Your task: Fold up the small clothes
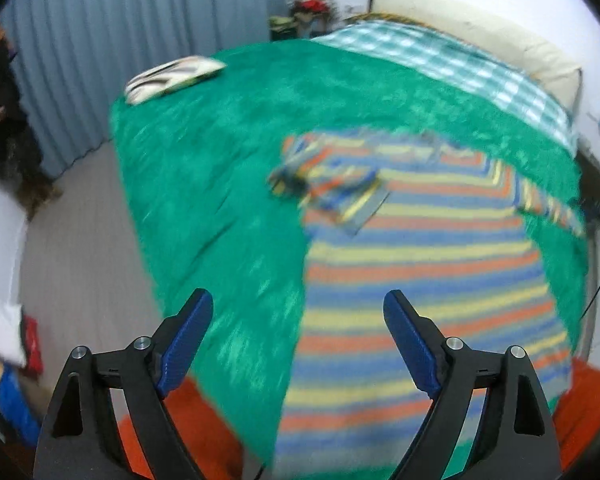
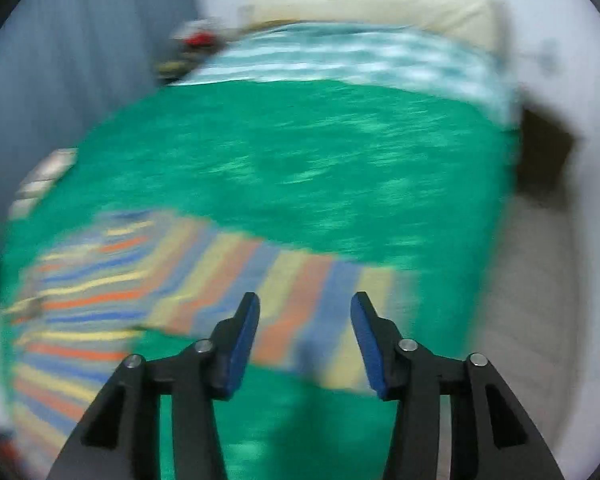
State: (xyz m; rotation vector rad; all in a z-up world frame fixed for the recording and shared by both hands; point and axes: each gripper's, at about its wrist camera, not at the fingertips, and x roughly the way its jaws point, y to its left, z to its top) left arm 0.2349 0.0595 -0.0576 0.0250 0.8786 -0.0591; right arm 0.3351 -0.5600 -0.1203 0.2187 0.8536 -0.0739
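Note:
A small striped shirt [image 1: 420, 264], in orange, yellow and blue bands, lies flat on the green blanket [image 1: 220, 168]. One sleeve [image 1: 332, 188] is folded in over its chest, and the other sleeve [image 1: 552, 208] sticks out to the right. My left gripper [image 1: 298, 312] hangs above the shirt's left edge, open, with nothing between its blue pads. In the right wrist view the shirt's sleeve [image 2: 300, 312] spreads out on the blanket [image 2: 340, 160]. My right gripper [image 2: 305, 312] hovers over that sleeve, open, its pads apart from the cloth. That view is blurred.
A folded white and black garment [image 1: 172, 78] lies at the blanket's far left corner. A checked teal sheet [image 1: 452, 64] and a cream pillow [image 1: 480, 28] are at the bed's head. Grey curtain [image 1: 120, 20] and floor [image 1: 80, 240] on the left; orange fabric [image 1: 196, 420] lies below the gripper.

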